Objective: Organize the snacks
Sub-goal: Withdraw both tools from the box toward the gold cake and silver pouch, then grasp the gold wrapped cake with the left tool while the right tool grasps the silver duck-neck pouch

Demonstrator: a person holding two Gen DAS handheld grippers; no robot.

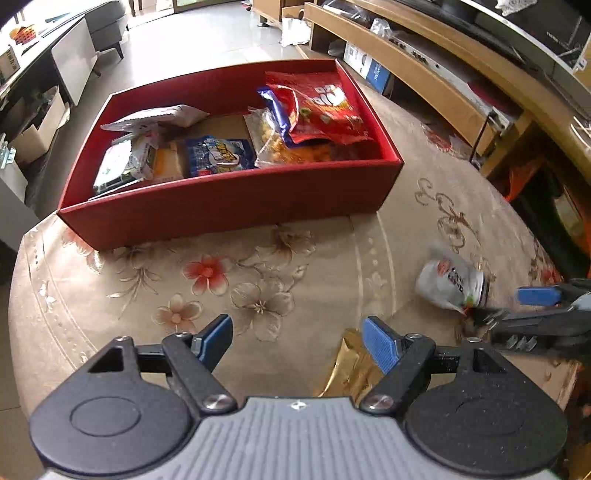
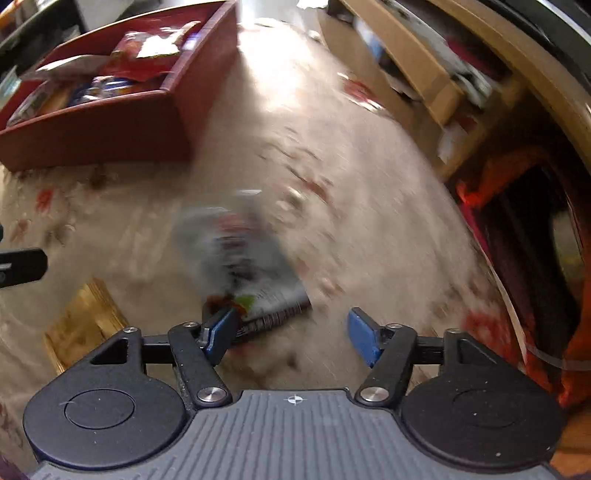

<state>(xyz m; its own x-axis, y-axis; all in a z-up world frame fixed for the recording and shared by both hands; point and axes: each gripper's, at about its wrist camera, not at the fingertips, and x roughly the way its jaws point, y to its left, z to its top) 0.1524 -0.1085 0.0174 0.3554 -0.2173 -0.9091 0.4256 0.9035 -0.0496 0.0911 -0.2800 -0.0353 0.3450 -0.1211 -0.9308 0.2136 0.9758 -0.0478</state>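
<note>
A red box (image 1: 229, 206) holds several snack packets, among them a red bag (image 1: 325, 107) and a blue packet (image 1: 218, 155). It also shows in the right wrist view (image 2: 110, 125). A grey-white snack pouch (image 1: 448, 282) lies on the floral tablecloth; it is blurred in the right wrist view (image 2: 243, 266). My right gripper (image 2: 293, 334) is open, its left finger touching the pouch's near end. My left gripper (image 1: 297, 341) is open and empty above the cloth. A gold packet (image 1: 349, 365) lies under its right finger, and shows in the right wrist view (image 2: 83, 321).
The round table's floral cloth (image 1: 229, 280) spreads in front of the box. A wooden shelf unit (image 1: 424, 74) stands to the right beyond the table edge. A grey sofa (image 1: 105, 26) and white cabinets (image 1: 70, 66) stand at the back left.
</note>
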